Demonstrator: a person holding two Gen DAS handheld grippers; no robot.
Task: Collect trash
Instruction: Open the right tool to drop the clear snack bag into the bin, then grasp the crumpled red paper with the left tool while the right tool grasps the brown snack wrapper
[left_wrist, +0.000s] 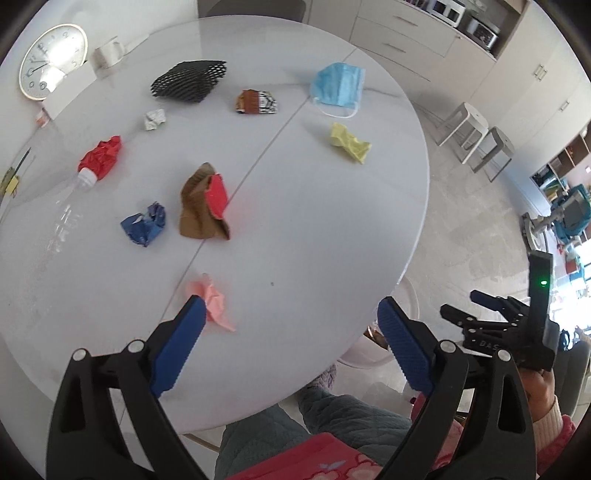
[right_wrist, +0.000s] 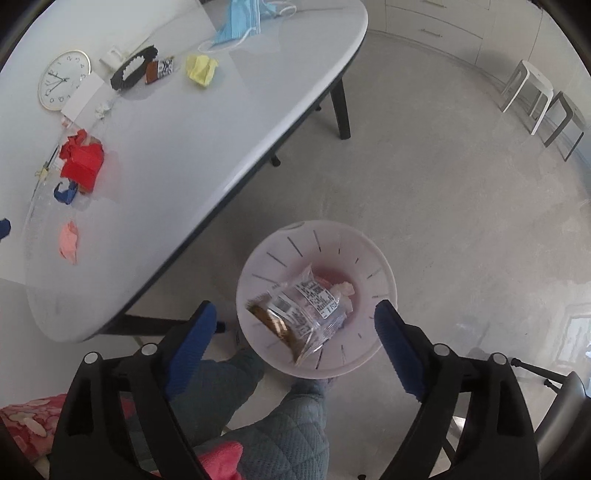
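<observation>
Trash bin on the floor, litter on the table

The white table carried scattered scraps, a blue face mask largest. Beside it, the pale slotted bin held a clear printed wrapper, its label unreadable. The right gripper hung spread and empty above it; the left gripper was equally released.

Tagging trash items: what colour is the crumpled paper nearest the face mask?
Pale yellow; the crumpled paper beside the mask shows best in the left wrist view.
</observation>
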